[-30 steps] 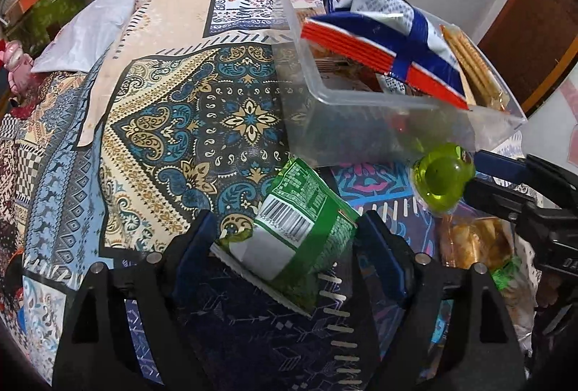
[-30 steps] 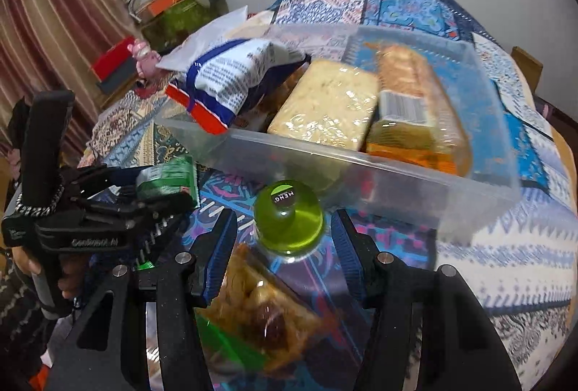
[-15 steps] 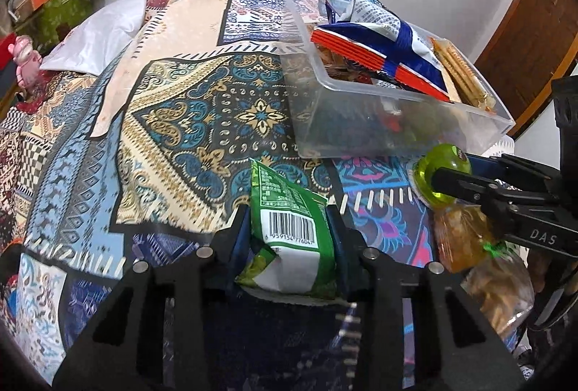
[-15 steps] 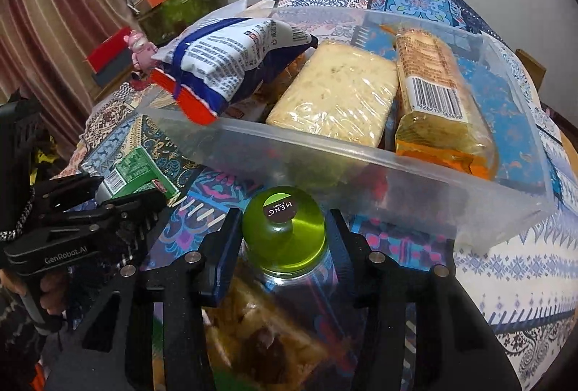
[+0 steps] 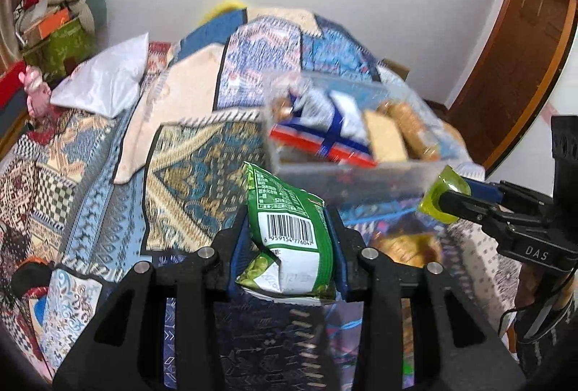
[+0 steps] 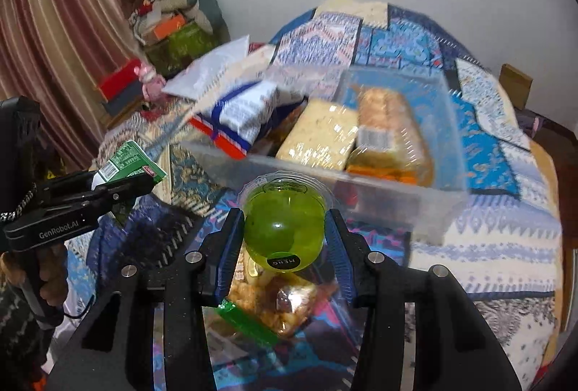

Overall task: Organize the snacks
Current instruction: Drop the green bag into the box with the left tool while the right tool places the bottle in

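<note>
My right claw (image 6: 285,232) gripped a green jelly cup (image 6: 283,228), clamped between both fingers. Ahead of it sat the clear bin (image 6: 361,188) of snacks; beneath it lay a snack bag (image 6: 281,304). To its left, the left claw (image 6: 119,188) pinched a green packet (image 6: 128,161).

Home bedroom: bed under a patchwork quilt (image 5: 188,152), white pillow (image 5: 104,84), striped curtain (image 6: 61,40), wooden door (image 5: 513,65), piled clutter (image 6: 173,18).
</note>
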Demonstrator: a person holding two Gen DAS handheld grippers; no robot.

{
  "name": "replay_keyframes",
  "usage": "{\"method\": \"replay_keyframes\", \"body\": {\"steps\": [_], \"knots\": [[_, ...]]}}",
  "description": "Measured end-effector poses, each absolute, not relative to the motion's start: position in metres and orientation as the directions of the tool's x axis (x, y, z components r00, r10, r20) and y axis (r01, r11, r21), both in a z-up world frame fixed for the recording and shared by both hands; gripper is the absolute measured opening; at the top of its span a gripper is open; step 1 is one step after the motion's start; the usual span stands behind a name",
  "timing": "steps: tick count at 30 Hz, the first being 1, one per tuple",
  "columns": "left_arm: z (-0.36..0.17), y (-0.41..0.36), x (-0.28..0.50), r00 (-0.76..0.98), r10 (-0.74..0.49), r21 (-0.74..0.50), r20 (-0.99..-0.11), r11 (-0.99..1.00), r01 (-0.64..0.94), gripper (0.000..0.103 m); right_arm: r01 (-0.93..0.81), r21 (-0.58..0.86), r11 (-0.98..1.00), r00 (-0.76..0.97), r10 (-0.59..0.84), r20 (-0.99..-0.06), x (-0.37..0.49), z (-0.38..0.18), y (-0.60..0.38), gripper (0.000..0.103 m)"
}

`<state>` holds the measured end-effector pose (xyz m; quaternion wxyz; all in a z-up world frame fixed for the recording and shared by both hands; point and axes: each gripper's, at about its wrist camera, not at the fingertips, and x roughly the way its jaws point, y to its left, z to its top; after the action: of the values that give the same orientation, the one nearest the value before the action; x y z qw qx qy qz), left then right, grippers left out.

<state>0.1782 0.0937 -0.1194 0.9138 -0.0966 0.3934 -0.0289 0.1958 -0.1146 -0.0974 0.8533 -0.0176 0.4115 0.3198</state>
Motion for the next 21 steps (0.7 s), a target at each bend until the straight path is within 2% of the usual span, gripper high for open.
{"method": "replay_keyframes", "body": {"steps": [11, 21], "knots": [[-0.072, 0.061, 0.213, 0.754, -0.178, -0.204, -0.633, 0.977, 0.059, 0.039, -0.494, 0.22, 0.841, 0.565, 0.503, -0.654, 0.204, -0.065, -0.153, 0.043], [-0.079, 0.032, 0.278, 0.739, -0.201, -0.201, -0.643, 0.975, 0.09, 0.039, -0.431, 0.221, 0.875, 0.606, 0.462, -0.648, 0.245, -0.068, -0.173, 0.043]]}}
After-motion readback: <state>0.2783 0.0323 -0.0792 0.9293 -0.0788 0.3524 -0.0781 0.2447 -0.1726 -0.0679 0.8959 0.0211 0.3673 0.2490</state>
